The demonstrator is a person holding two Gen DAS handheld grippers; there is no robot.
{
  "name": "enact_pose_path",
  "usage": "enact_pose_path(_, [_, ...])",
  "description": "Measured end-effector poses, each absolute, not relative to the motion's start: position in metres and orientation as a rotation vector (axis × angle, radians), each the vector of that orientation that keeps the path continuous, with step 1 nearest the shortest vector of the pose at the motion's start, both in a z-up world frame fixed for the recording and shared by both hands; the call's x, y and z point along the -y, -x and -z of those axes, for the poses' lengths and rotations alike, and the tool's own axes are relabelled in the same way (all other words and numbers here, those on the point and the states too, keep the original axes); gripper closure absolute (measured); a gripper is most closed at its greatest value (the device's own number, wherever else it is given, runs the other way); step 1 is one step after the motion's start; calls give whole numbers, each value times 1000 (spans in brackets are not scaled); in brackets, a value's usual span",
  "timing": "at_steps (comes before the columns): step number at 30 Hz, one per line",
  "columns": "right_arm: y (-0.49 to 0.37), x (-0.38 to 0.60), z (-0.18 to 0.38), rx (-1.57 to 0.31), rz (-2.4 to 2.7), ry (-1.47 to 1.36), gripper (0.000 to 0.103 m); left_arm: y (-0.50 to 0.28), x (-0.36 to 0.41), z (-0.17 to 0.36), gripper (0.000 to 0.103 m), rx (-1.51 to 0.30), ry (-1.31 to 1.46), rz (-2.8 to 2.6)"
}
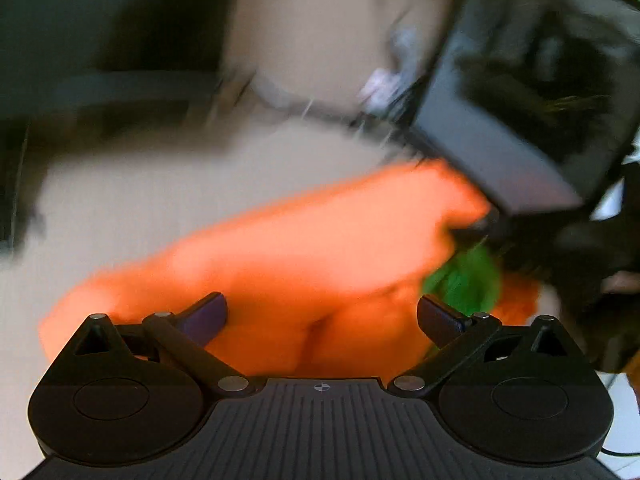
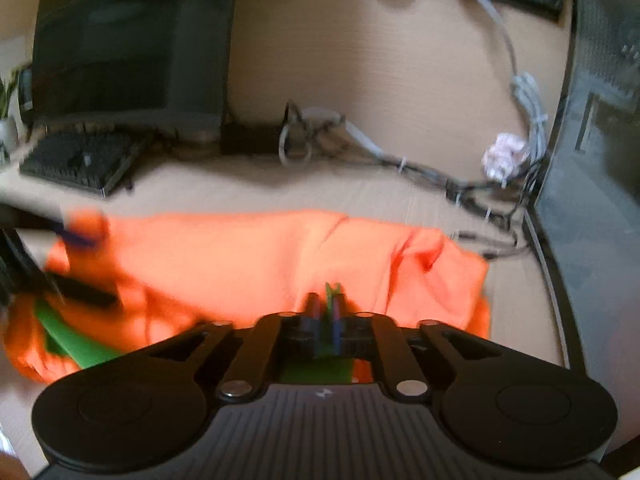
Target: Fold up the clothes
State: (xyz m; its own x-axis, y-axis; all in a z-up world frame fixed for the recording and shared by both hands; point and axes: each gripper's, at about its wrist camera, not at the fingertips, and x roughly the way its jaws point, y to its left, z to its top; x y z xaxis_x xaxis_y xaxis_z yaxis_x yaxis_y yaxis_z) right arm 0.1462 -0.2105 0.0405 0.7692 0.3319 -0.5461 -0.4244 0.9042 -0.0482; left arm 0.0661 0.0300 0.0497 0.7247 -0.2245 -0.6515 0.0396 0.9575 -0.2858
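Two grippers work over one orange garment point(image 2: 248, 264) spread across a light wooden desk point(image 2: 380, 64). In the right wrist view the cloth fills the middle band of the frame, rumpled toward the right, with a green strip point(image 2: 76, 340) showing at lower left and more green right at the tool. The right gripper point(image 2: 326, 316), at lower centre, has its fingers drawn together, pinching a bit of the green-and-orange fabric between them. At the left edge of that view the left gripper point(image 2: 80, 268) appears as a dark blur over the cloth.

In the left wrist view everything is smeared by motion. The left gripper point(image 1: 320, 316) sits at the bottom with its fingers point(image 1: 208, 314) spread wide apart, nothing between them, the orange garment point(image 1: 300, 248) lying just ahead and under them. A green patch point(image 1: 468, 276) shows at centre right.

Behind the cloth in the right wrist view, a dark monitor point(image 2: 128, 48) stands at upper left with a keyboard point(image 2: 80, 160) below it, tangled cables point(image 2: 400, 156) run along the back, and a dark computer case point(image 2: 592, 152) fills the right edge. No brand, label or writing can be read in either view; only a small emblem point(image 2: 322, 393) shows on the tool body.
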Motion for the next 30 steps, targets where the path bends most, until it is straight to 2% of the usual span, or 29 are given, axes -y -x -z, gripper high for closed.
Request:
enact_pose_path(1, [-147,211,-44,-538,-396,164,66,-65,-33,-43,0,-763,283,154])
enact_pose_path(2, [-149,212,-45,-526,-378,158,49,-62,-32,-41,0,-751,268,158])
enact_pose_path(6, [-171,212,-17,-672,-345,160,41,-56,-31,-42,0,-737,249,162])
enact_pose_path(11, [-146,209,-38,-590,-317,233,40,-20,-59,-68,0,-697,350,96])
enact_pose_path(13, [-120,193,-55,-493,-384,300,31,0,-80,-69,0,-672,382,2])
enact_pose_path(14, [-109,184,-63,-455,-430,314,21,9,-90,-69,0,-661,401,-44])
enact_pose_path(15, [-102,173,-66,-446,-499,292,17,13,-103,-63,0,-667,459,-83])
enact_pose_path(18, [-97,132,-62,-450,-652,275,17,11,-127,-43,0,-675,675,-120])
enact_pose_path(21, [-105,95,-51,-456,-710,316,17,10,-129,-38,0,-651,754,-88])
enact_pose_path(26, [-141,85,-20,-660,-731,208,17,3,-128,-30,0,-632,833,-43])
enact_pose_path(30, [-123,92,-26,-606,-729,236,17,-9,-129,-20,0,-626,891,-38])
